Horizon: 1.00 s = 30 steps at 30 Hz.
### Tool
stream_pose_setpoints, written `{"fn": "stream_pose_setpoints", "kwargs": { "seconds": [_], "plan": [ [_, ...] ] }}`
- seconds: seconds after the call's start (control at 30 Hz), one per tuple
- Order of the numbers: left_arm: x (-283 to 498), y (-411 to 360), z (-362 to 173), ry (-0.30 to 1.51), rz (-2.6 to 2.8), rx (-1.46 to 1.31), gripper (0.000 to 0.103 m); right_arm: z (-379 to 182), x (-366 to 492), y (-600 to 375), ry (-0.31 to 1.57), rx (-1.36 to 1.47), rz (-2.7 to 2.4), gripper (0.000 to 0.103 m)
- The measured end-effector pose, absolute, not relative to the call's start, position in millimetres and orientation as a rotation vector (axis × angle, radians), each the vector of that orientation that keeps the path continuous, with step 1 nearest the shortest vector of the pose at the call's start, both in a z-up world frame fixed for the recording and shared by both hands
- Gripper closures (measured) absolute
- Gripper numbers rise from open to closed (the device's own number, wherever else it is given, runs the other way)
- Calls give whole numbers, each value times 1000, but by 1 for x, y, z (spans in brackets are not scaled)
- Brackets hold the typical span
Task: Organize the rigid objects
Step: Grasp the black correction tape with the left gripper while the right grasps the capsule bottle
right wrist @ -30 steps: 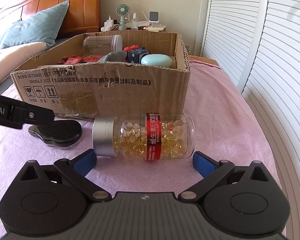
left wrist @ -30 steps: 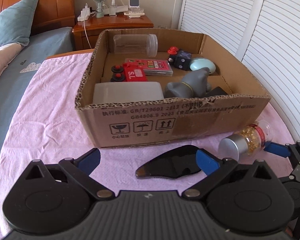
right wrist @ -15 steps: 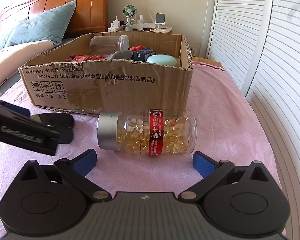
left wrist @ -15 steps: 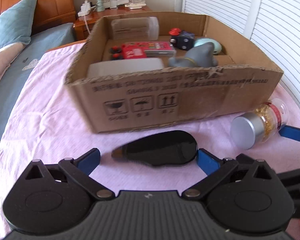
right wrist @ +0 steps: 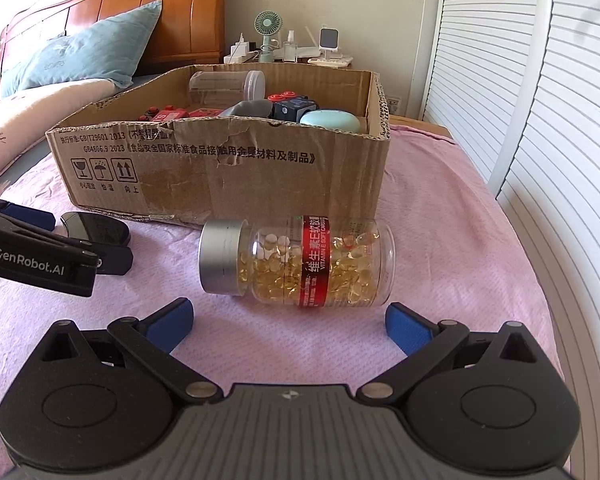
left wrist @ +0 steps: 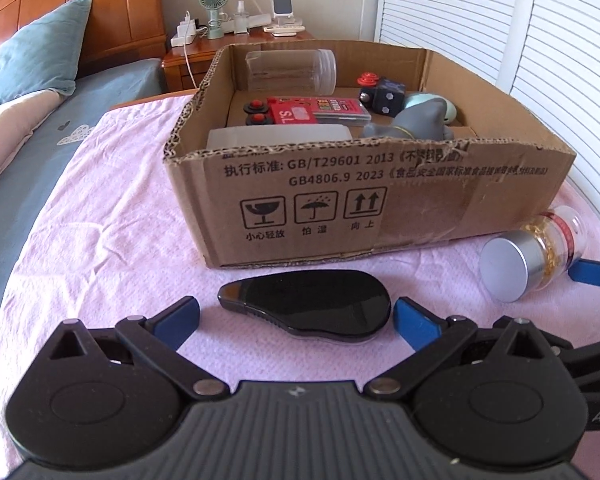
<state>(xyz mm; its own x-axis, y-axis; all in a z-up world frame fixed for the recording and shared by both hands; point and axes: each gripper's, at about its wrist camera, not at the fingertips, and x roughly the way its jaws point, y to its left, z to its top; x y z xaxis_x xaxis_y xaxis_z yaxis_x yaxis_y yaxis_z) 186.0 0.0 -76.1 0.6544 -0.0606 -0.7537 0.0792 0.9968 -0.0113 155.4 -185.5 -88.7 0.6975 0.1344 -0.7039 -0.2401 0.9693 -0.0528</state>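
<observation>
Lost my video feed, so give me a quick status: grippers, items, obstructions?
Left gripper open, straddling black glossy case. Right gripper open, short of capsule bottle lying sideways. Cardboard box just behind; nothing blocking.

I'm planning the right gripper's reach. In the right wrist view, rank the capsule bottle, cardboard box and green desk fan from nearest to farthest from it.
1. Capsule bottle: lying on its side on the pink cloth, just ahead of the open right gripper.
2. Cardboard box: behind the bottle, slightly left.
3. Green desk fan: on the nightstand beyond the box, by the wall.
</observation>
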Motion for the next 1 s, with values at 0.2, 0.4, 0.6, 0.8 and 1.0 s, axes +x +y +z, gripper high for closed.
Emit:
{"fn": "stream_pose_setpoints", "kwargs": {
  "seconds": [0.2, 0.4, 0.6, 0.8, 1.0],
  "plan": [
    [186, 0, -79, 823, -108, 35, 1, -88, 159, -186, 781, -151, 225, 0],
    [185, -3, -78, 823, -122, 39, 2, -86, 165, -186, 792, -153, 227, 0],
    [186, -4, -78, 815, -150, 50, 6, -85, 174, -183, 806, -156, 208, 0],
    [187, -1, -75, 815, -158, 52, 13, -76, 182, -182, 807, -118, 194, 0],
    [188, 1, -75, 815, -165, 57, 13, -71, 189, -174, 825, -124, 144, 2]
  ]
}}
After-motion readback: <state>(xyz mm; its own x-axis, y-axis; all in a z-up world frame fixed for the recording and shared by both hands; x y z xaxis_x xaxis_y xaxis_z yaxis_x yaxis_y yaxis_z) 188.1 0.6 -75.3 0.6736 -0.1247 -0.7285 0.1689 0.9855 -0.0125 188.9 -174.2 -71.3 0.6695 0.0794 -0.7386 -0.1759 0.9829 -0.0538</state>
